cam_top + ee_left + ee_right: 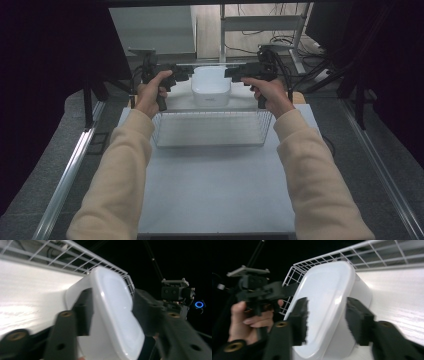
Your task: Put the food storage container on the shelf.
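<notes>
A white plastic container point(211, 86) hangs above the far end of a white wire basket point(160, 131). My left gripper point(187, 75) holds its left side and my right gripper point(233, 75) holds its right side. In the left gripper view the two black jaws of the left gripper point(115, 312) straddle the container's point(112, 315) wall, with the basket's point(75, 257) wire rim behind. The right gripper's point(327, 317) jaws clamp the opposite wall of the container point(329, 290) in the right gripper view. There the basket point(372, 252) runs behind, and a hand holds the left gripper point(259, 293) farther off.
The basket rests on a white table top point(215, 190) with bare room in front of it. Metal rails point(65, 180) run along both sides. A metal frame and cables point(280, 35) stand behind the table. Dark curtains close in both sides.
</notes>
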Available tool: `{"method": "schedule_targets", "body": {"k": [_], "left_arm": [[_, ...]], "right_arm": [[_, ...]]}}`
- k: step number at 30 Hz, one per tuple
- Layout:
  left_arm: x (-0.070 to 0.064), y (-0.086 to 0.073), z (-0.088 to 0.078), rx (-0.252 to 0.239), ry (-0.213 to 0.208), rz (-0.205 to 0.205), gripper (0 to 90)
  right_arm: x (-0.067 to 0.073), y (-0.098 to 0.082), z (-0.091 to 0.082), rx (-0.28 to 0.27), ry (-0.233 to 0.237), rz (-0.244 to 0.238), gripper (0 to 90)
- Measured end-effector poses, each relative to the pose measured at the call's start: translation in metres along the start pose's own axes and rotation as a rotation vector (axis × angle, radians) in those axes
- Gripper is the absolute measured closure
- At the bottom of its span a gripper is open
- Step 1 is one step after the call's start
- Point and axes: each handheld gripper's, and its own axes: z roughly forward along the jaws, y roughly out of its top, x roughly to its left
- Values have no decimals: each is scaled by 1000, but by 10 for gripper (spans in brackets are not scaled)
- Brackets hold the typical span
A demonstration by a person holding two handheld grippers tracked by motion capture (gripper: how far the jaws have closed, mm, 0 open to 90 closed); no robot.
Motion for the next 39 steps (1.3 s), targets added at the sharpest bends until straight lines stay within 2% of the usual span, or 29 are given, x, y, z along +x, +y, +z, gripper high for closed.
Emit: {"method": "schedule_targets", "body": {"k": [3,4,5,6,7,8,9,10,11,13,15,16,17,21,24,27,28,30,31,33,34,35,36,38,39], "left_arm": [[-11,-4,-9,-13,26,68,382],[-11,-4,-9,-13,26,68,368],[-17,-7,-13,-11,45,105,346],[-23,-12,-18,-9,83,153,335],[-27,-15,-21,-5,107,180,326],[-27,-15,-21,-5,107,180,319],[-32,-24,-28,1,125,218,314],[-32,-24,-28,1,125,218,313],[-37,-35,-37,0,135,257,312],[-40,-45,-44,-1,149,292,310],[-45,-58,-51,2,182,333,305],[-47,-65,-54,-1,196,347,303],[-47,-65,-54,-1,196,347,301],[-56,-103,-69,1,227,454,295],[-53,-130,-78,5,244,500,284],[-43,-159,-87,7,274,526,279],[-43,-159,-87,7,274,526,280],[-33,-179,-91,13,298,532,280],[-26,-194,-95,26,305,544,279],[-19,-209,-99,30,319,554,277],[-19,-209,-99,30,319,554,278],[-11,-224,-103,22,349,575,277],[-11,-224,-103,22,349,575,277],[0,-238,-106,22,384,584,278],[5,-243,-106,31,387,582,279]], "right_arm": [[12,-4,-7,-16,-37,-78,376],[12,-4,-7,-16,-37,-78,376],[19,-8,-16,-41,-54,-129,353],[21,-10,-21,-45,-58,-152,347],[22,-12,-23,-47,-61,-170,345],[22,-12,-23,-47,-61,-170,345],[26,-18,-32,-43,-100,-238,340],[26,-18,-32,-43,-100,-238,340],[29,-25,-38,-37,-118,-308,339],[32,-33,-43,-27,-126,-357,339],[33,-45,-47,-21,-140,-406,337],[33,-51,-49,-23,-145,-424,335],[33,-51,-49,-23,-145,-424,335],[29,-87,-61,-23,-126,-463,312],[28,-113,-71,-26,-125,-520,298],[24,-140,-81,-41,-132,-576,289],[24,-140,-81,-41,-132,-576,289],[16,-160,-88,-48,-140,-587,285],[8,-176,-91,-44,-138,-594,284],[1,-192,-93,-35,-137,-595,284],[-3,-200,-93,-30,-139,-598,284],[-8,-209,-94,-28,-142,-597,284],[-11,-214,-94,-22,-143,-594,284],[-15,-221,-94,-17,-141,-591,284],[-20,-229,-94,-13,-147,-579,284]]}}
